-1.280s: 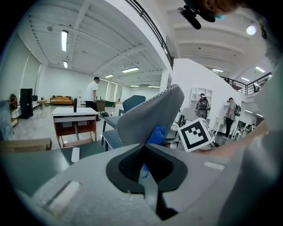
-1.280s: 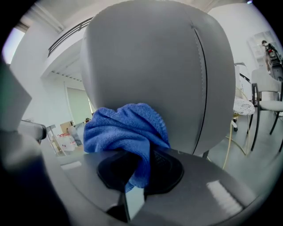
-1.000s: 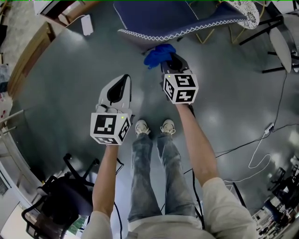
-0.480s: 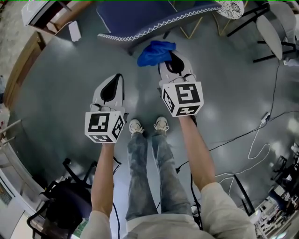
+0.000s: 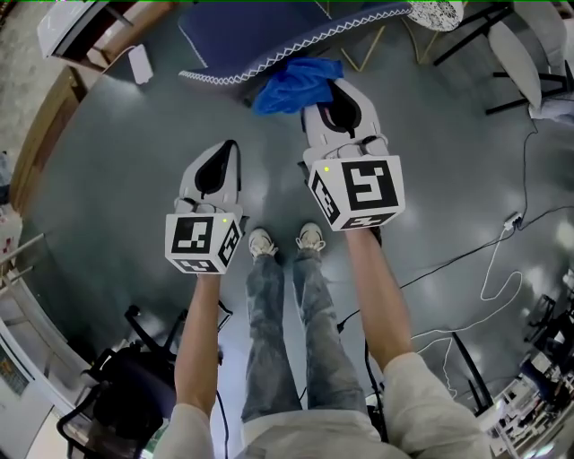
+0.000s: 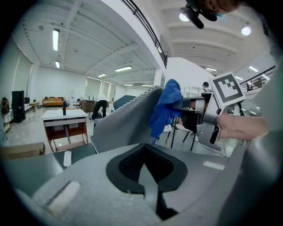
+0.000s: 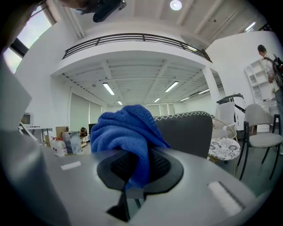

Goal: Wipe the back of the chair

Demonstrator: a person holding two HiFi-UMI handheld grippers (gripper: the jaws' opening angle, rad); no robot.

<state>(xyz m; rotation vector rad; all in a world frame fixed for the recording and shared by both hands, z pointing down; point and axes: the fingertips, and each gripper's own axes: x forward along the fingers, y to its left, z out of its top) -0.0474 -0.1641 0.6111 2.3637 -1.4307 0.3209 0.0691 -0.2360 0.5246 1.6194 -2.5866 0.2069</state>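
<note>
The chair (image 5: 269, 36) has dark upholstery edged with white zigzag stitching and stands at the top of the head view. My right gripper (image 5: 330, 91) is shut on a crumpled blue cloth (image 5: 296, 85), which reaches the chair's stitched edge. In the right gripper view the cloth (image 7: 128, 132) bulges out of the jaws (image 7: 132, 161) with the chair back (image 7: 188, 132) just behind it. My left gripper (image 5: 230, 148) hangs lower and to the left, shut and empty. The left gripper view shows its closed jaws (image 6: 145, 150), the chair back (image 6: 126, 121) and the cloth (image 6: 166, 110) ahead.
A round white lace-patterned side table (image 5: 439, 13) and a white chair (image 5: 516, 54) stand at the upper right. Cables (image 5: 498, 269) trail across the grey floor on the right. A black office chair (image 5: 126, 394) sits at the lower left, wooden furniture (image 5: 81, 40) at the upper left.
The right gripper has carried the blue cloth forward to the chair's stitched edge. The left gripper has stayed about where it was, shut.
</note>
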